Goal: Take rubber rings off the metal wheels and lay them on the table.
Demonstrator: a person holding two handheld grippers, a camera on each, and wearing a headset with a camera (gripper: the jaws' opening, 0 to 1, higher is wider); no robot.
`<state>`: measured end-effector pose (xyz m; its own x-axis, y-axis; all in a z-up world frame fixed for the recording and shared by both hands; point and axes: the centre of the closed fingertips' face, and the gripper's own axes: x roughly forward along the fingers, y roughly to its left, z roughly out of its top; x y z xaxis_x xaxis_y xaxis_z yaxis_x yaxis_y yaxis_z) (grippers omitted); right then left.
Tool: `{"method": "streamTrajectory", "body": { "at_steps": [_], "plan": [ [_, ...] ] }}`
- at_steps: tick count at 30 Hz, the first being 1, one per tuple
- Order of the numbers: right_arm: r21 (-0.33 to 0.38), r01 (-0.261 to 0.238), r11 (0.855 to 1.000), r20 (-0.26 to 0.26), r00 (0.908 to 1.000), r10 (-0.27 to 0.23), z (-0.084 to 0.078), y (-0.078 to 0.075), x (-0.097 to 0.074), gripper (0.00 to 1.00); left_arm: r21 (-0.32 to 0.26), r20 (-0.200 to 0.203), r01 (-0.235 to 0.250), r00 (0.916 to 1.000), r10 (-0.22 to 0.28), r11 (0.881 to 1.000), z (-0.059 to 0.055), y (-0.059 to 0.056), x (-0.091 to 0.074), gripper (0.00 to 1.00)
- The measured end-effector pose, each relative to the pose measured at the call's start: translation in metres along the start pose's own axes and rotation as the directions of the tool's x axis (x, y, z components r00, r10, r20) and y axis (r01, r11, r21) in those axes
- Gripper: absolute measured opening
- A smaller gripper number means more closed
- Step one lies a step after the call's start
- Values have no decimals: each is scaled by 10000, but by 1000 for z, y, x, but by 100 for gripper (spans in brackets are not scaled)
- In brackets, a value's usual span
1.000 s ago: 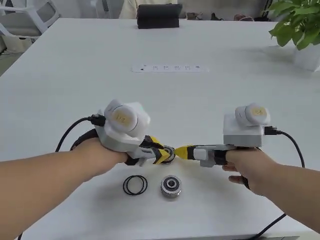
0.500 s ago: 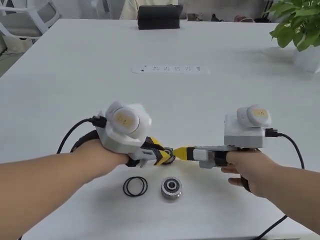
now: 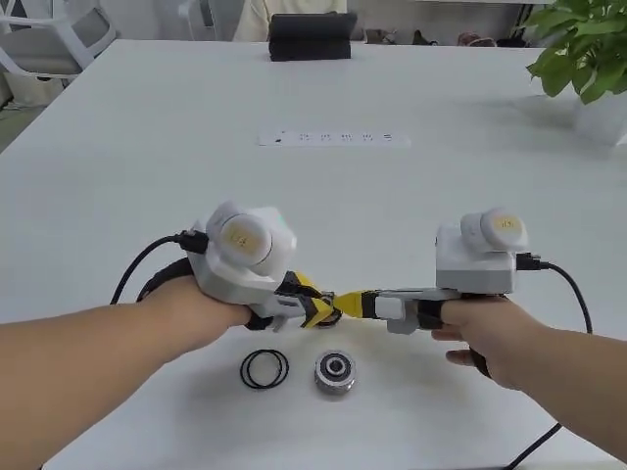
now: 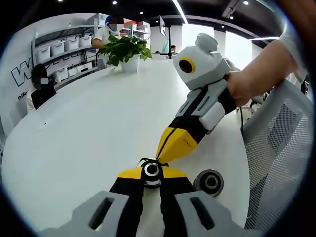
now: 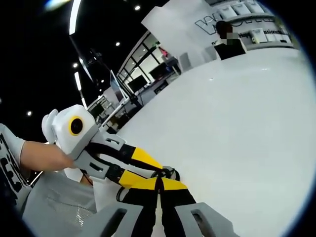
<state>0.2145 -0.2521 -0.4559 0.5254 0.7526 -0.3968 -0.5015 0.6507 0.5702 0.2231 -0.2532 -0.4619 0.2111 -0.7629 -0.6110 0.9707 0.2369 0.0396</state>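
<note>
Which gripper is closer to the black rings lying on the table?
Left. The left gripper, holding a metal wheel, is just beyond the rubber rings. The right gripper reaches in from farther right, its tip at that wheel.

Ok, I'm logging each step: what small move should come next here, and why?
Probably pull the right gripper away from the left gripper to peel the ring off. The left grips the wheel, and the right's shut tips seem to pinch its ring. Two rings already lie by a bare wheel.
</note>
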Motion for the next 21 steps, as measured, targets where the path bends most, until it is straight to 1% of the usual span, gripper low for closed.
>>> {"method": "streamTrajectory", "body": {
  "at_steps": [7,8,9,10,11,13,15,21],
  "plan": [
    [-1,-180,9998,61,9998,180,1,0,0,0,12,8,26,10000,-26,10000,0,-1,0,7],
    [29,-708,9975,140,9974,708,2,8,0,0,10,13,20,10000,-20,10000,1,-1,0,7],
    [243,-519,9984,137,9986,516,2,6,0,0,13,14,12,10000,-12,10000,1,-1,0,7],
    [-225,-398,9990,55,9992,399,1,5,1,0,6,20,11,10000,-11,10000,1,-1,0,7],
    [-153,-475,9988,52,9989,476,2,6,1,0,9,33,12,10000,-12,10000,1,-1,0,7],
    [-10,-507,9987,67,9987,507,2,4,-1,0,-15,39,7,10000,-7,10000,1,-1,0,7],
    [44,-556,9984,119,9984,556,2,5,-2,0,-16,36,-5,10000,5,10000,1,-1,0,7],
    [235,-775,9967,147,9969,772,0,15,-3,0,-41,44,-22,10000,22,10000,1,-1,-1,7]
  ]
}}
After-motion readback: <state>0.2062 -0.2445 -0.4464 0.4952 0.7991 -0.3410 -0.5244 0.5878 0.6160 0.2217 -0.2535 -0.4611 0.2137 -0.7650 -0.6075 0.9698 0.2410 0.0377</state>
